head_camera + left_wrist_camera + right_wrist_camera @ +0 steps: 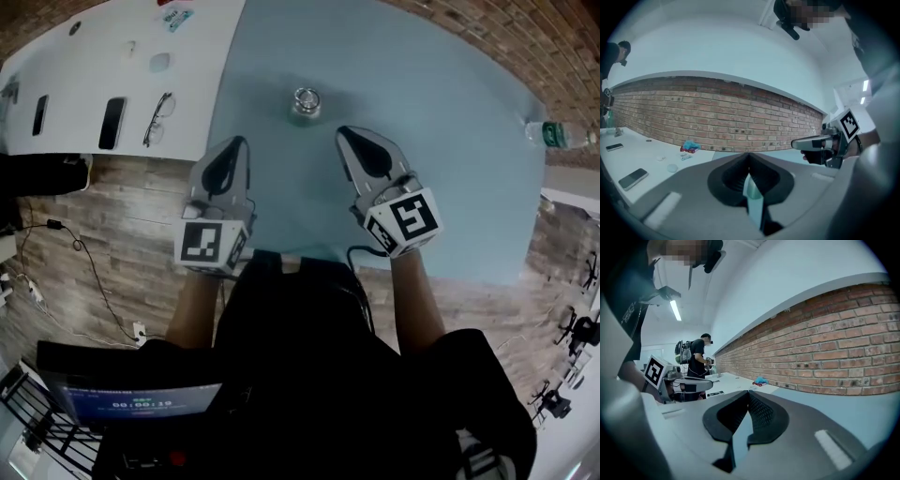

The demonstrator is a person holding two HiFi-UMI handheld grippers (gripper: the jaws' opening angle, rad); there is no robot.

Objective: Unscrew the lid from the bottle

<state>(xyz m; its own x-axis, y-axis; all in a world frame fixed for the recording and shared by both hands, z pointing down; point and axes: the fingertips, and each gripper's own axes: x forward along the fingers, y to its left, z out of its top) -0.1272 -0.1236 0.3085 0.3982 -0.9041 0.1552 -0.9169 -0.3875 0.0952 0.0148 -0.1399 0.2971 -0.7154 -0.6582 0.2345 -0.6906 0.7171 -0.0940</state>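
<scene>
A small clear bottle [306, 103] with a silvery lid stands upright on the pale blue table [450, 187], seen from above in the head view. My left gripper [240, 143] is near and to the left of it, shut and empty. To the bottle's right, my right gripper [344, 133] is also shut on nothing. Both point toward the bottle, and neither touches it. The left gripper view shows its own shut jaws [749, 161] and the right gripper [816, 142] off to the side. The bottle does not appear in either gripper view. In the right gripper view the jaws [749, 399] meet, and the left gripper [682, 384] shows at the left.
A white table [84, 66] adjoins on the left, with two phones [112, 122] and a pair of glasses [157, 117]. A plastic water bottle [555, 134] lies at the blue table's right edge. A brick wall [717, 117] runs behind. Another person [698, 357] stands far off.
</scene>
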